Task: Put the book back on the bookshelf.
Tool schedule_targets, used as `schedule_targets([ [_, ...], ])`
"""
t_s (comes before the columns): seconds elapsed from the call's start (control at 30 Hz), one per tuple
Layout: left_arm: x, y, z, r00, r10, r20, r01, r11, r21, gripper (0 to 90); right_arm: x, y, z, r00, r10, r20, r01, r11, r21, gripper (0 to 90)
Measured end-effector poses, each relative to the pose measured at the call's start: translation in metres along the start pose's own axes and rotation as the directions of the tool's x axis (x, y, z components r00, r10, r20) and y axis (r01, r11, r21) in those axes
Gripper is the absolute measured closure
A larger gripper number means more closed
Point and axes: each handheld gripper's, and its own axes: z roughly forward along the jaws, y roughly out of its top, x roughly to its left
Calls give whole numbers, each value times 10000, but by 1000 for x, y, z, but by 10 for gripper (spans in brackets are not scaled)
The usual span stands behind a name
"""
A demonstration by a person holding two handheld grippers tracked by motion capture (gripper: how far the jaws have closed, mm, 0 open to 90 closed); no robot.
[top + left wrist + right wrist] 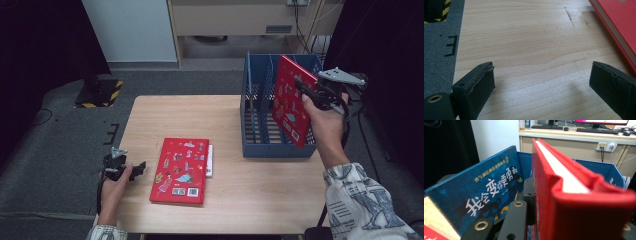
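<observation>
Red and upright, the held book (289,102) sat clamped in our right gripper (306,89) above the blue rack (260,131) at the table's (250,195) far right corner. Our left gripper (131,169) rested at the near left edge, jaws apart, beside another red book (181,170).

My sleeves (361,200) are pale with dark blue lettering. Each hand-held gripper (131,169) is black, with brass-ringed screw holes (481,225). A grey three-cornered plate (341,76) tops the right one.
</observation>
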Motion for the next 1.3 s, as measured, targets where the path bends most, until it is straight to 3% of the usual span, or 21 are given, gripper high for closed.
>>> schedule_targets([
  [0.43,-1,-1,0,10000,14,24,-14,10000,80,57,-1,-5,28,9985,48,543,-47,10000,-20,796],
  [0.77,-2,-1,0,10000,32,71,-33,9999,107,56,-5,-12,48,9969,364,695,-355,9993,-130,797],
  [1.3,-4,-2,3,9999,95,123,-98,9997,225,55,-1,-30,76,9935,269,1102,-239,9993,-291,797],
])
